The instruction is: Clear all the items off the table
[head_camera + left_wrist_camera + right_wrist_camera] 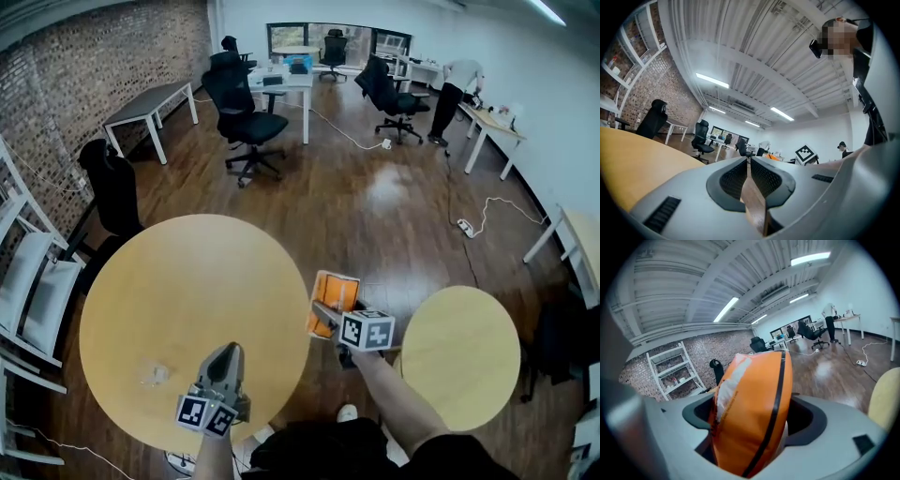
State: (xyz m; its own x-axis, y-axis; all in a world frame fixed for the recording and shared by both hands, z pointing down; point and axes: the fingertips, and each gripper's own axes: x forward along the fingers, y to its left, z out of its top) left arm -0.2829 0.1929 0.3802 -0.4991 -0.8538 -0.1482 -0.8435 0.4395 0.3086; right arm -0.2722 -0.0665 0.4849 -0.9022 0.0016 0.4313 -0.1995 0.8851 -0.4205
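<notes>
Near the near-left edge of the large round pale-wood table (141,281) lies a small crumpled clear item (155,376), too small to identify. Just to its right, the left gripper (225,352) hangs over the table's near edge, its jaws pressed together with nothing between them. At the table's right edge, the right gripper (326,314) is clamped on a puffy orange plastic packet with a black stripe (336,292), held clear of the surface. A smaller round pale-wood table (469,366) stands just beyond.
</notes>
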